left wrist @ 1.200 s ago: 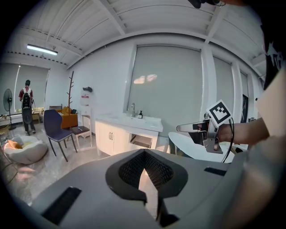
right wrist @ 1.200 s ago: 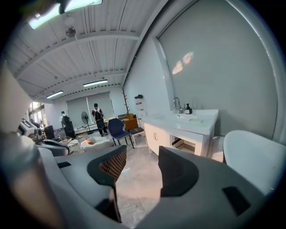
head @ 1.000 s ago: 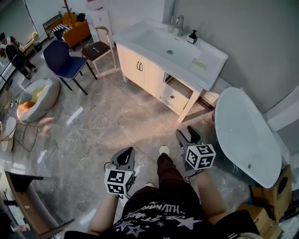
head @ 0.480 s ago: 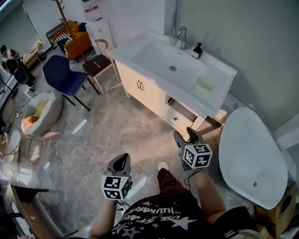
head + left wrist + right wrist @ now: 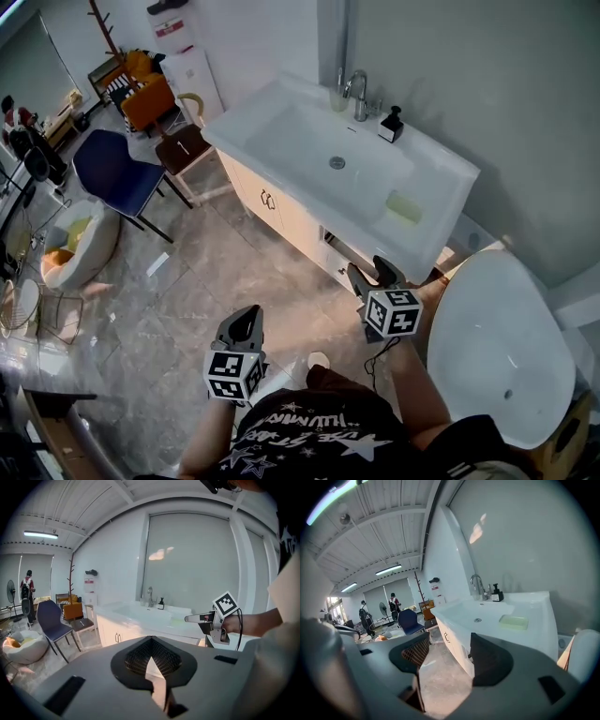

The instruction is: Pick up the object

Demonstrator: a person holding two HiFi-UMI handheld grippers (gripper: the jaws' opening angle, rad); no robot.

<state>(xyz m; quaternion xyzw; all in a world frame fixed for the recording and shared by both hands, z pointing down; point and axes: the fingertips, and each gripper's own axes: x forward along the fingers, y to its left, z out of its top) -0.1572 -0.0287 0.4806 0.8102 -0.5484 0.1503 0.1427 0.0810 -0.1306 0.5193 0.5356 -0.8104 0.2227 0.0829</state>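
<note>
A person stands on a marble floor [image 5: 216,262] before a white bathroom vanity [image 5: 441,220], a handheld gripper in each hand, both held above the floor and short of the counter. The left gripper [image 5: 246,319], marker cube facing up, has its jaws drawn together to a thin slit with nothing between them; its own view looks over the closed mesh pads [image 5: 140,656] toward the vanity. The right gripper [image 5: 370,272], just in front of the vanity's near corner, has its jaws spread wide and empty, and its view shows only floor and cabinet front through the gap between the pads [image 5: 415,653].

The task's thing, a pale green block [image 5: 404,207] that could be soap or sponge, lies flat on the countertop to the right of the basin, well clear of both grippers; the right gripper's view shows it [image 5: 513,621] ahead on the counter. At the back of the basin stand a chrome faucet [image 5: 354,89] and a black pump bottle [image 5: 389,125]. A white freestanding bathtub [image 5: 497,347] sits to the right of the vanity, and a blue chair [image 5: 112,169] stands well off to the left
</note>
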